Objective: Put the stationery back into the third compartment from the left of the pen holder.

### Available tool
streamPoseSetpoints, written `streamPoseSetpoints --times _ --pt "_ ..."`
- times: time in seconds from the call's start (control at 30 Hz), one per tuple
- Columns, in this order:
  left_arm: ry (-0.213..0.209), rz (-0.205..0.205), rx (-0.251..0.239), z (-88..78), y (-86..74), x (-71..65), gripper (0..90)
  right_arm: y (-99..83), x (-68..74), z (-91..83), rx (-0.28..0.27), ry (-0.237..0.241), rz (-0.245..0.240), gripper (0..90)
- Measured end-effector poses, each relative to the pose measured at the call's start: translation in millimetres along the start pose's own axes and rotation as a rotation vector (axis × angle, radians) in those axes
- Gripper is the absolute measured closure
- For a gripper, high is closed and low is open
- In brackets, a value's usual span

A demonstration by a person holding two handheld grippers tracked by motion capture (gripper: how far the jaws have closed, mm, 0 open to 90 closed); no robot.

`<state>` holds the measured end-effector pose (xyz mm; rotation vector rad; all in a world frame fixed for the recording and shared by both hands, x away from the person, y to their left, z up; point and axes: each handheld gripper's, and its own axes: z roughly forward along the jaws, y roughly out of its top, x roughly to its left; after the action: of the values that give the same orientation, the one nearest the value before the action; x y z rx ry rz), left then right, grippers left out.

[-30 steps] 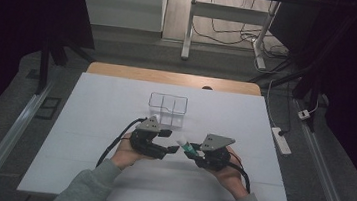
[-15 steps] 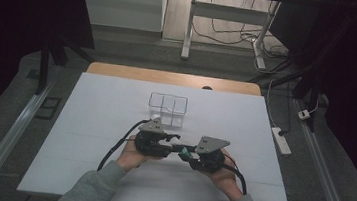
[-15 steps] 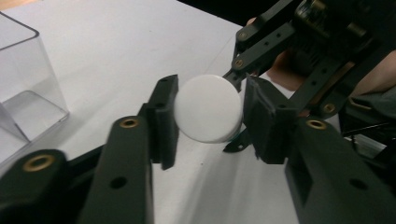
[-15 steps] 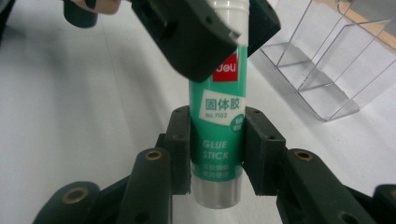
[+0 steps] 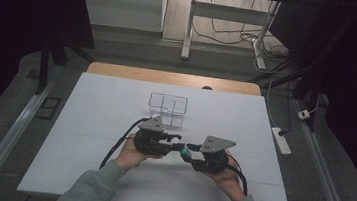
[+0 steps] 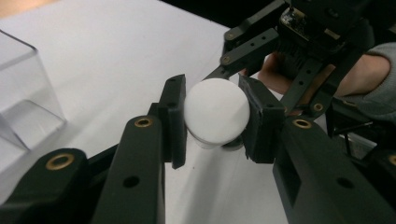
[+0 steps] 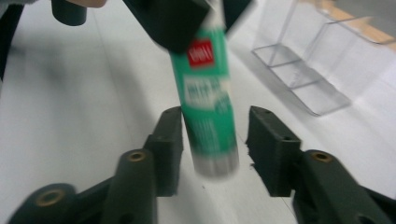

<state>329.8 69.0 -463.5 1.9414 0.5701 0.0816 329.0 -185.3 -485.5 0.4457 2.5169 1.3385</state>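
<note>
A green glue stick [image 7: 205,93] with a white cap [image 6: 215,111] hangs above the white table [image 5: 89,121], between the two grippers [image 5: 184,153]. My left gripper [image 6: 215,119] has just been closing and is now shut on the capped end, both pads pressing the cap. My right gripper [image 7: 215,140] has just been opening. The stick's lower end is still between its jaws, with a gap on the right side. In the high view the left gripper [image 5: 178,141] and right gripper [image 5: 192,150] meet tip to tip near the table's front middle.
A clear plastic box [image 5: 167,108] with two compartments stands just behind the grippers, seen also in the right gripper view [image 7: 299,70]. A power strip [image 5: 281,140] lies off the table's right edge. A wooden strip [image 5: 169,77] runs along the far edge.
The left gripper moved right to meet the right one and closed on the stick's cap. The right gripper's jaws spread apart around the stick.
</note>
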Motion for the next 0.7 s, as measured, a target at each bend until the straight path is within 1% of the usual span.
streamPoseSetpoints --times 0.13,0.2,0.3,0.4,0.5,0.6,0.7 --pt "0.025 -0.009 -0.017 -9.0 5.2 6.8 64.4 -11.5 -6.1 -20.5 -0.023 -0.061 0.048 46.0" --pt "0.039 -0.015 -0.026 -12.1 9.0 11.4 64.4 -19.1 -8.4 -31.7 -0.021 -0.086 0.066 44.8" --pt "0.066 -0.016 -0.032 -15.9 17.6 19.9 64.4 -30.3 -12.4 -46.2 -0.005 -0.118 0.074 43.2" --pt "0.088 -0.031 -0.047 -20.3 29.0 32.4 64.4 -41.4 -18.1 -57.6 0.013 -0.153 0.097 41.9" --pt "0.131 -0.037 -0.051 -23.8 41.9 46.6 64.3 -50.9 -22.9 -67.5 0.023 -0.177 0.122 41.3" --pt "0.175 -0.053 -0.039 -25.1 53.3 64.1 64.3 -59.8 -25.6 -75.9 0.035 -0.199 0.139 41.0" --pt "0.206 -0.063 -0.019 -22.8 62.5 79.1 64.3 -68.2 -27.6 -83.2 0.048 -0.218 0.160 40.6"
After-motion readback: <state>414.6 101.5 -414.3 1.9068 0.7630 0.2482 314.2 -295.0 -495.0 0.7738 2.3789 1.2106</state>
